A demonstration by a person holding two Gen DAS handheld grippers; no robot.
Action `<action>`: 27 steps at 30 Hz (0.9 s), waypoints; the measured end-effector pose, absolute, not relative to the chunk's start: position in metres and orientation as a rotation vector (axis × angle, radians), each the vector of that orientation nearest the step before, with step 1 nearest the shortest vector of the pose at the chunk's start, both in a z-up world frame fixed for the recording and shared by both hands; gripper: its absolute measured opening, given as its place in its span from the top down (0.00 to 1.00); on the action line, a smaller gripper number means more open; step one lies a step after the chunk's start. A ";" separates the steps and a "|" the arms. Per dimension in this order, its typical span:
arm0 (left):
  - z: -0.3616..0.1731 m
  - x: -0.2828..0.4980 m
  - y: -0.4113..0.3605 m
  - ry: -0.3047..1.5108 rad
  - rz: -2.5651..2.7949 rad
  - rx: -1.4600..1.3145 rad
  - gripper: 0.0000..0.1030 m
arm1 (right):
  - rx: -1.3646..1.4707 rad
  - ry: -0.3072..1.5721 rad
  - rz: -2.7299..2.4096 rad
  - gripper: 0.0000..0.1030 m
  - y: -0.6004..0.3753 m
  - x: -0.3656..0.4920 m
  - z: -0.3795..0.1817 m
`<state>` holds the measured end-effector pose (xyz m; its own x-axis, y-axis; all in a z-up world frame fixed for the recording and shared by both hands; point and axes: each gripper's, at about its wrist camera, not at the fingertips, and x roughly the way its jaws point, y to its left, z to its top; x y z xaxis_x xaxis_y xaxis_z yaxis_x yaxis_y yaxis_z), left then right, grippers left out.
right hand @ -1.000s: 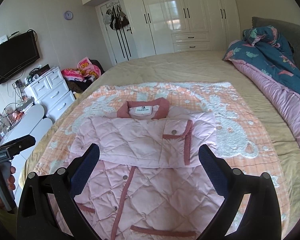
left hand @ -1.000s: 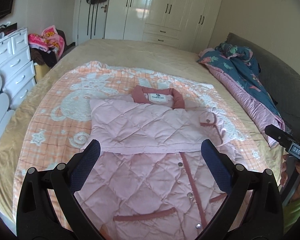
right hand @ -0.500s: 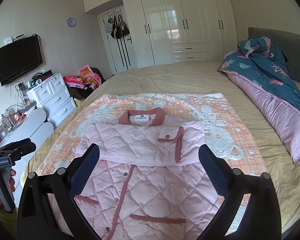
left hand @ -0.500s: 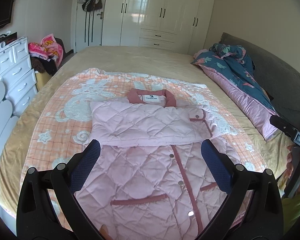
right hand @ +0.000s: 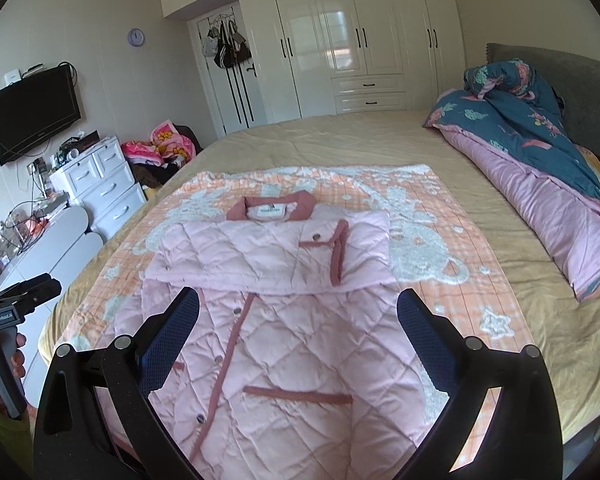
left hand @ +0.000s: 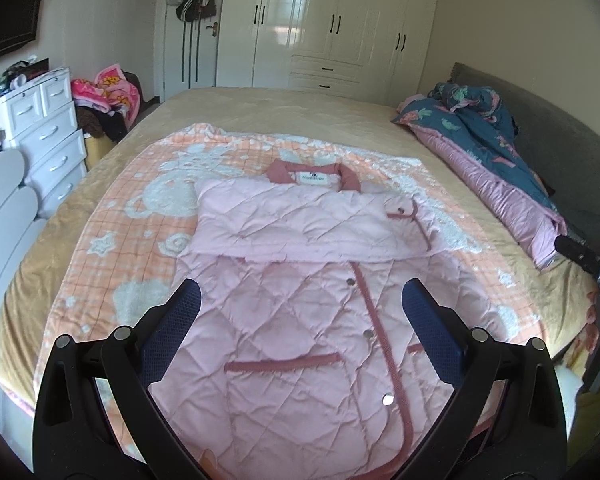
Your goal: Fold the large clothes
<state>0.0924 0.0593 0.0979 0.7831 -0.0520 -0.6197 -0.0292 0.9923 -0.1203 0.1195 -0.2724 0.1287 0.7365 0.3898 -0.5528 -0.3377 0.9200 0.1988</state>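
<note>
A pink quilted jacket (left hand: 300,320) (right hand: 292,320) with a dark pink collar and trim lies flat on an orange patterned blanket (left hand: 140,216) (right hand: 460,240) on the bed. Both sleeves are folded across its chest, under the collar. My left gripper (left hand: 302,316) hovers open above the jacket's lower front, holding nothing. My right gripper (right hand: 298,322) is open too, above the same lower part, with nothing between its fingers. In the right wrist view the left gripper's handle (right hand: 16,312) shows at the left edge in a hand.
A rolled blue and pink quilt (left hand: 500,152) (right hand: 540,168) lies along the bed's right side by a grey headboard (left hand: 572,152). White drawers (left hand: 48,128) (right hand: 100,184) stand left of the bed. White wardrobes (right hand: 360,40) line the far wall.
Both grippers have drawn back and risen from the jacket, so more of its lower half and hem shows. The jacket has not moved. Both stay open.
</note>
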 end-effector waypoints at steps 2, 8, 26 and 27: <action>0.092 0.088 0.059 0.679 -0.005 -0.127 0.08 | 0.087 0.639 0.400 0.04 -0.274 0.117 0.122; 0.070 0.074 0.062 0.703 0.028 -0.116 0.08 | 0.068 0.663 0.403 0.04 -0.278 0.111 0.106; 0.017 0.046 0.088 0.809 0.098 -0.145 0.08 | 0.058 0.747 0.396 0.04 -0.288 0.089 0.059; 0.014 0.044 0.090 0.816 0.102 -0.148 0.08 | 0.058 0.753 0.394 0.04 -0.289 0.088 0.056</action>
<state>0.0444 0.0901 0.0140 0.6814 0.0334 -0.7311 -0.1469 0.9849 -0.0919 0.0877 -0.2888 0.0565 0.6600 0.3688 -0.6545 -0.3275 0.9253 0.1912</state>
